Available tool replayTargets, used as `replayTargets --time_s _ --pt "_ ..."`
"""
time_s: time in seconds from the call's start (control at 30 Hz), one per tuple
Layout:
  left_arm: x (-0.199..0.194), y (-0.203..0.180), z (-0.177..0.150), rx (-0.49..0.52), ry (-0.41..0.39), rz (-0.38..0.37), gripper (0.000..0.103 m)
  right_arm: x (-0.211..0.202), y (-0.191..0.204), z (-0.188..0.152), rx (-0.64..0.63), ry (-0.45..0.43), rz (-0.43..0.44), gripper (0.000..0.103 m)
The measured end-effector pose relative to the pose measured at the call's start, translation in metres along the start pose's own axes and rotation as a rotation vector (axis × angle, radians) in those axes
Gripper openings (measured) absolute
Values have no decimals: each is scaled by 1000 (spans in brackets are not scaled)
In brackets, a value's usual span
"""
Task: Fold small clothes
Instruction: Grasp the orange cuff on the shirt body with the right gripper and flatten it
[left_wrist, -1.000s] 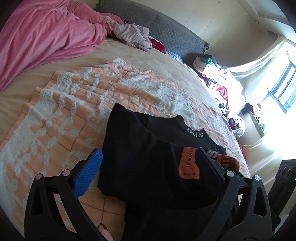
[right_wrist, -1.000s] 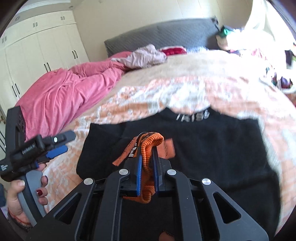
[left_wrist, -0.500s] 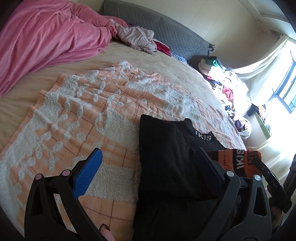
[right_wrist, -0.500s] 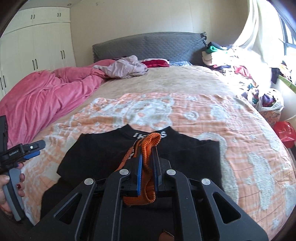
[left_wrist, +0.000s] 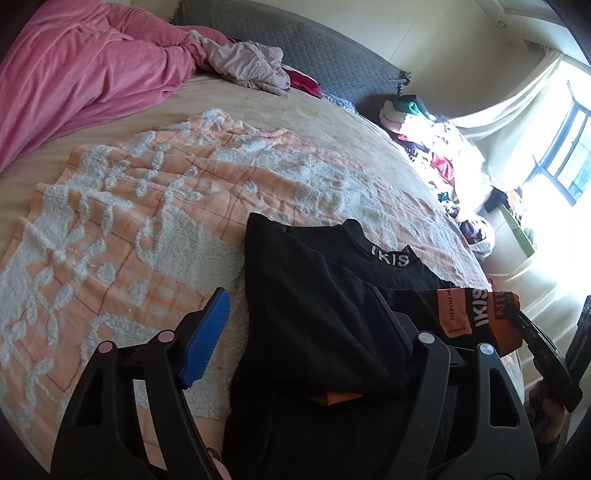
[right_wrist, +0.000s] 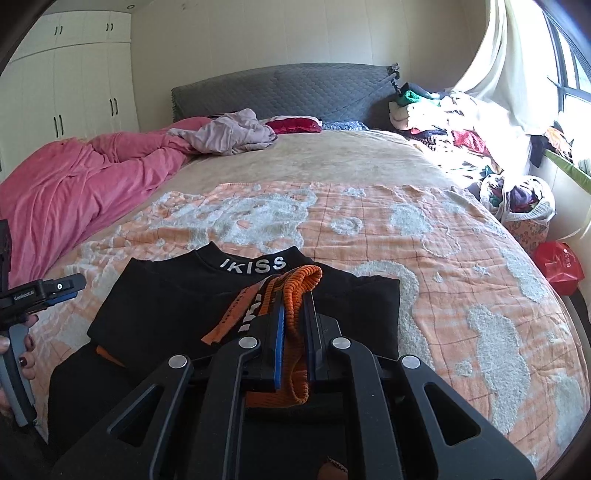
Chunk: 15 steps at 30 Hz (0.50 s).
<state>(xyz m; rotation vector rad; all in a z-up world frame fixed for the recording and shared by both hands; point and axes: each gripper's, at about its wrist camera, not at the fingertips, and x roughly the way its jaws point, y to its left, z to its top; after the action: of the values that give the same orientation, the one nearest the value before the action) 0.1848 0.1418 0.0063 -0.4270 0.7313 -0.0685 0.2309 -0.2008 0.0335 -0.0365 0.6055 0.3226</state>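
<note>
Your bed (right_wrist: 332, 162) carried an orange-and-white blanket (right_wrist: 424, 229), and on it lay the black shirt (right_wrist: 177, 306), partly folded, its "IKISS" collar pointing toward the grey headboard (right_wrist: 280, 92). Beside the bed, a light bag (right_wrist: 524, 206) bulged with mixed clothes. Your right gripper (right_wrist: 293, 314) was pinching the shirt's orange ribbed cuff (right_wrist: 299, 295) above the fabric. Your left gripper (left_wrist: 299, 317) was spread astride the shirt's left edge, its jaws just narrowing, pads not pressing.
</note>
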Motion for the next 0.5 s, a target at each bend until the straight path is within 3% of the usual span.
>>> replayTargets --time_s 0.27,0.5 --pt "35 -35 -15 137 77 -31 41 9 -18 -11 52 11 17 8" --pt "55 -41 -31 196 132 8 41 13 -28 -16 82 20 16 8"
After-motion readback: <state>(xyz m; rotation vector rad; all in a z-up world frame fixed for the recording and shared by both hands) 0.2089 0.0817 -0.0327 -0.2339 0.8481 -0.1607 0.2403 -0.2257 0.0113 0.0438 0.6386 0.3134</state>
